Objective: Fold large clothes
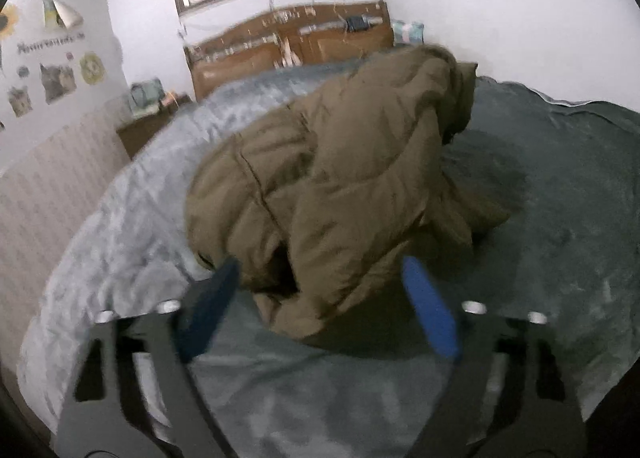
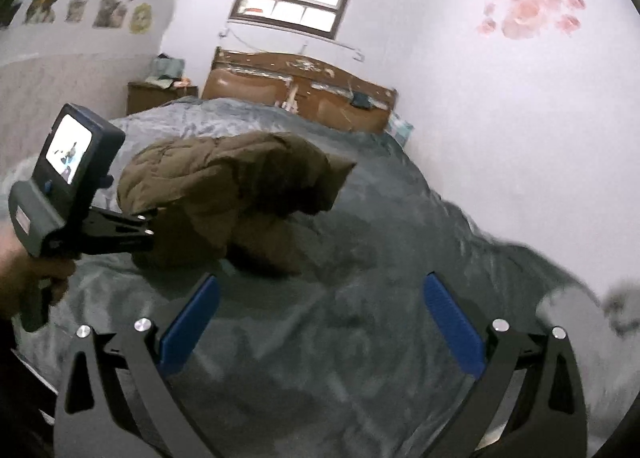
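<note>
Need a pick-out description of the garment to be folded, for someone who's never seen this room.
Start at the bed with the brown wooden headboard under the window. On its grey-green blanket lies one crumpled heap: the olive-brown quilted puffer jacket. It is the only garment and the only brown, puffy thing on the bedding.

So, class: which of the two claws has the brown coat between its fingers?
The left claw: coat lies between its fingers. The right claw frames only blanket.

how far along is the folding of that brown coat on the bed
Barely begun. Done: nothing visibly folded; the olive-brown puffer coat lies in a crumpled heap on the grey bedspread. In hand: the left gripper, jaws apart, is at the coat's near edge with no grip yet; the right gripper is open over bare bedspread. Left: spreading it flat and every fold.
</note>
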Motion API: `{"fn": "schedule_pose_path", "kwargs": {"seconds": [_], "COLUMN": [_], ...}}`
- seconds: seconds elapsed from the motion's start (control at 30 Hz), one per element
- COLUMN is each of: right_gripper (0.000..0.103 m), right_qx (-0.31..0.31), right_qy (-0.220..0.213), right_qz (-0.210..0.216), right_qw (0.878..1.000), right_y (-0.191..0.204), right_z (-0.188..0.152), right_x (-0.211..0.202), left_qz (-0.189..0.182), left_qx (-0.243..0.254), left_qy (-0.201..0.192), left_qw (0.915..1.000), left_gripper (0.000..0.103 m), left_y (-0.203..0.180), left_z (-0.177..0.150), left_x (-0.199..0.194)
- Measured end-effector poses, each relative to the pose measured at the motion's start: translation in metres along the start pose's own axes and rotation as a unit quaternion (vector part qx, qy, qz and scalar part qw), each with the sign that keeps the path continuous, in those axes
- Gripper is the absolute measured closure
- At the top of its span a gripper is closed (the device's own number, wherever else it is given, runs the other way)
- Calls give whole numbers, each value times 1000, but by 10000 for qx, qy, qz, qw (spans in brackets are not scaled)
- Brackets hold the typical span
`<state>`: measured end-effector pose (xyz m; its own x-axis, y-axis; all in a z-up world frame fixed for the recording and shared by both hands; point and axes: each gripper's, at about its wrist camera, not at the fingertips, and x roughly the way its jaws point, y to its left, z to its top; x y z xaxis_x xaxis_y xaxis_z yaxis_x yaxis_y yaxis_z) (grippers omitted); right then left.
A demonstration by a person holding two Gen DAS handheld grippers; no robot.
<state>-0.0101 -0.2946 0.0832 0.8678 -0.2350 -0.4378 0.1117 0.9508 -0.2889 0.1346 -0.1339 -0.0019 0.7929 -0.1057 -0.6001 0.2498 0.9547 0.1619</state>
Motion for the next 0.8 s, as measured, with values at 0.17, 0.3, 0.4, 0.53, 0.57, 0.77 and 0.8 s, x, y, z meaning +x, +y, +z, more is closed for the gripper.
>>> {"fn": "schedule_pose_path", "kwargs": {"seconds": [0.17,0.3,0.4,0.53,0.57,0.77,0.8], "right_gripper": [2,2,2,2,2,2,2], "right_qx": [49,328,497,509,470,181,118], "right_qy": [68,153,224,361,375,532,571], "right_qz": [-92,-75,-5,100,91,412,437], "right_qw": [9999,9993,9985,9980,9981,9976,9973], "right_y": [-15,-27,-31,-28,-24,13,19], "right_z": [25,38,36,32,30,9,5], "right_x": [28,37,44,54,57,82,88], "left_qz": [-481,-616,-350,5,91,725,858], "left_qx": [19,-147,-496,-992,-997,-1005,-1047], "left_qy": [197,48,-59,-455,-561,-944,-947], "left_qw": [9986,9980,9981,9940,9934,9878,9863], "left_gripper": [92,100,100,100,100,100,100], "left_y": [6,39,90,170,182,260,271], "left_z": [10,8,4,2,1,-21,-26], "left_x": [22,8,-7,-56,-68,-141,-146]}}
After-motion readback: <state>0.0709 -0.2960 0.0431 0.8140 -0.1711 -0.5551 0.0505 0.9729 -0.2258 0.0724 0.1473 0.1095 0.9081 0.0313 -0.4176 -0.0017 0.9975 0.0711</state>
